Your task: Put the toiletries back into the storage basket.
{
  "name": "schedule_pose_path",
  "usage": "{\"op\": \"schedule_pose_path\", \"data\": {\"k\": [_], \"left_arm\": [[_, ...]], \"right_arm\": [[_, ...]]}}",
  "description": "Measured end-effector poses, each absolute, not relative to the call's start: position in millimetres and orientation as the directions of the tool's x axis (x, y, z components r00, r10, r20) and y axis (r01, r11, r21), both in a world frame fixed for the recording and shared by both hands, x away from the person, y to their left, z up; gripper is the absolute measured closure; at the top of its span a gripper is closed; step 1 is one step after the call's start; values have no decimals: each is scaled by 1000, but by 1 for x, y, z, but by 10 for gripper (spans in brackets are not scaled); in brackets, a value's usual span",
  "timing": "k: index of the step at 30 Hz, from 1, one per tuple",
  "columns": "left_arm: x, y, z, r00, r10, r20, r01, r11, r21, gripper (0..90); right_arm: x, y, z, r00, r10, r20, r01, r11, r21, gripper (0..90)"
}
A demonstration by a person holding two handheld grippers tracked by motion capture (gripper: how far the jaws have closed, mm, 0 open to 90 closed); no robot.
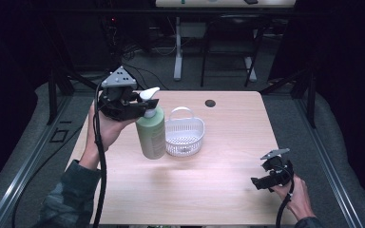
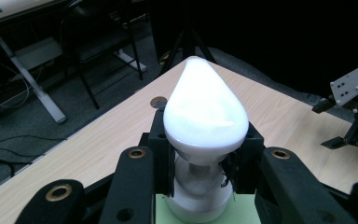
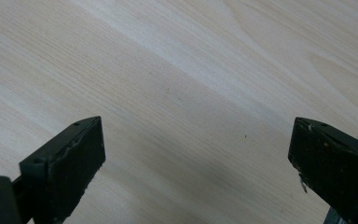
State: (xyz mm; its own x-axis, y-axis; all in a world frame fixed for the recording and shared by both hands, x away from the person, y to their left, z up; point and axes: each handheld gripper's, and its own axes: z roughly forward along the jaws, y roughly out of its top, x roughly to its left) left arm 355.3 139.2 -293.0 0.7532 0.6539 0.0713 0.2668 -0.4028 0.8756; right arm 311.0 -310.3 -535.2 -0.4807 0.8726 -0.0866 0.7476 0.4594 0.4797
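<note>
Right tongs (image 1: 261,183) hang released low over counter (image 1: 218,180), while left tongs (image 1: 140,105) clench neck under white pump of upright green bottle (image 1: 151,133) beside basket (image 1: 184,135); prob. heavy, slick, stiff w/ neck the surest hold.

High view looks down on the table (image 1: 218,185); left gripper view faces across it, right close above.

One green pump bottle (image 1: 151,131), one white basket (image 1: 184,134), two claws
</note>
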Motion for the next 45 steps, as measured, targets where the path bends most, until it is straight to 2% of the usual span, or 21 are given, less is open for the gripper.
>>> {"op": "schedule_pose_path", "data": {"k": [45], "left_arm": [[390, 110, -279, 757, 650, 66, 269, -402, 875, 677]], "right_arm": [[311, -311, -536, -482, 871, -91, 746, 463, 479, 32]]}}
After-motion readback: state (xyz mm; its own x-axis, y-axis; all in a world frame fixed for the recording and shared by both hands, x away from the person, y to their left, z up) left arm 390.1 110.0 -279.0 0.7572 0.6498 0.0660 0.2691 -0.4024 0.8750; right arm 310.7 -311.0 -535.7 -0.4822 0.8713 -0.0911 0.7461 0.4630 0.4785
